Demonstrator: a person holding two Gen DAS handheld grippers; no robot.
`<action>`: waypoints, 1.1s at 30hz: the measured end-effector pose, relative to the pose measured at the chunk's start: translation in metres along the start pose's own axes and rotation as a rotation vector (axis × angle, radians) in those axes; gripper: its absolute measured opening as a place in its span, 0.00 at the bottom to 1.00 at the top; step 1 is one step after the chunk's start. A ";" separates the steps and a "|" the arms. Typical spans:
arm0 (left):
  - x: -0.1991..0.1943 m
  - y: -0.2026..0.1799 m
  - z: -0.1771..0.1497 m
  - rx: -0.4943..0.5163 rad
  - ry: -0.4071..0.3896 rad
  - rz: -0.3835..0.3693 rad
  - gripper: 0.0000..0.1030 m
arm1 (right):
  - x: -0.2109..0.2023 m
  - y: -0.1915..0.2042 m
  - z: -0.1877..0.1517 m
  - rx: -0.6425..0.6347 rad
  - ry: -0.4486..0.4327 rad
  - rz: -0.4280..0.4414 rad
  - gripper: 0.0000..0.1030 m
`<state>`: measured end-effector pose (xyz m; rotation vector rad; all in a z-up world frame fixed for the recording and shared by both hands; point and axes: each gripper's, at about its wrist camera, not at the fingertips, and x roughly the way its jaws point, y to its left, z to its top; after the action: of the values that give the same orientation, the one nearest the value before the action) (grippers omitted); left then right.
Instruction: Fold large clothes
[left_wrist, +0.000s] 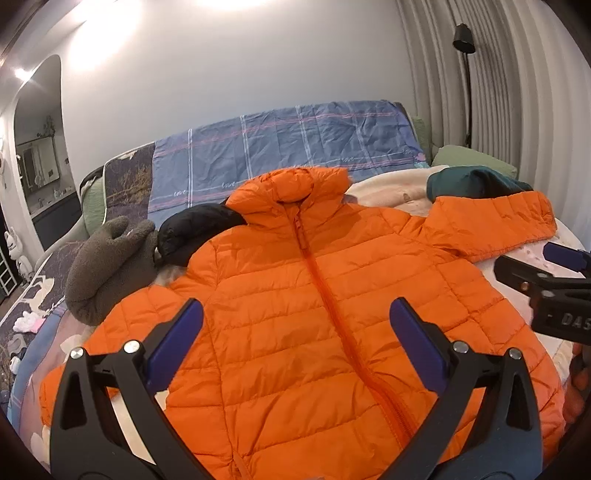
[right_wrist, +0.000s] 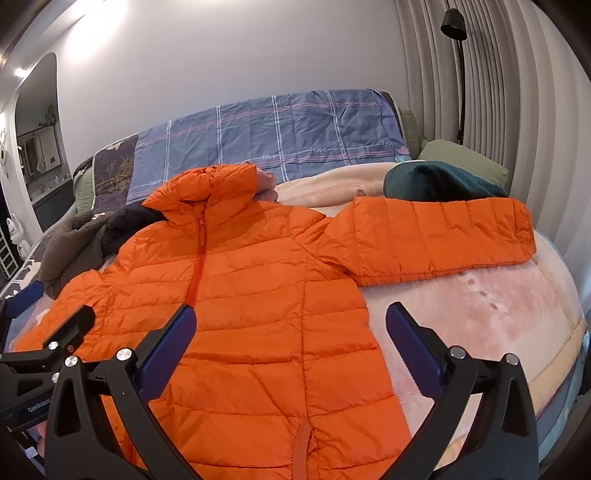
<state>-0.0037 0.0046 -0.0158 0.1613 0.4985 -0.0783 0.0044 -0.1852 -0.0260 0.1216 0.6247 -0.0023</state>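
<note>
An orange quilted puffer jacket (left_wrist: 295, 314) lies flat, zipped and front up, on the bed, hood toward the headboard. It also shows in the right wrist view (right_wrist: 251, 302). Its right sleeve (right_wrist: 443, 240) stretches out sideways; its left sleeve (left_wrist: 110, 332) runs down the left side. My left gripper (left_wrist: 295, 343) is open and empty, hovering above the jacket's chest. My right gripper (right_wrist: 290, 347) is open and empty above the jacket's right side. The right gripper also shows at the edge of the left wrist view (left_wrist: 554, 280).
A pink fleece blanket (right_wrist: 480, 332) covers the bed. A grey fleece garment (left_wrist: 107, 269) and a black puffer (left_wrist: 195, 232) lie left of the jacket. A dark green garment (right_wrist: 436, 184) and green pillow (right_wrist: 461, 157) lie at the right. A blue plaid quilt (left_wrist: 288, 144) drapes the headboard.
</note>
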 end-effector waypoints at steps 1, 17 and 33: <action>0.001 0.001 0.000 0.001 0.009 0.002 0.98 | 0.000 0.000 0.000 0.001 0.005 0.013 0.99; 0.007 0.008 -0.007 -0.031 0.074 -0.010 0.98 | -0.003 -0.003 -0.005 -0.020 0.011 0.006 0.99; 0.009 0.007 -0.011 -0.030 0.081 -0.022 0.98 | -0.004 0.005 -0.007 -0.051 0.007 0.018 0.99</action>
<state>0.0001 0.0133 -0.0283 0.1297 0.5819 -0.0860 -0.0031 -0.1792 -0.0290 0.0776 0.6298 0.0315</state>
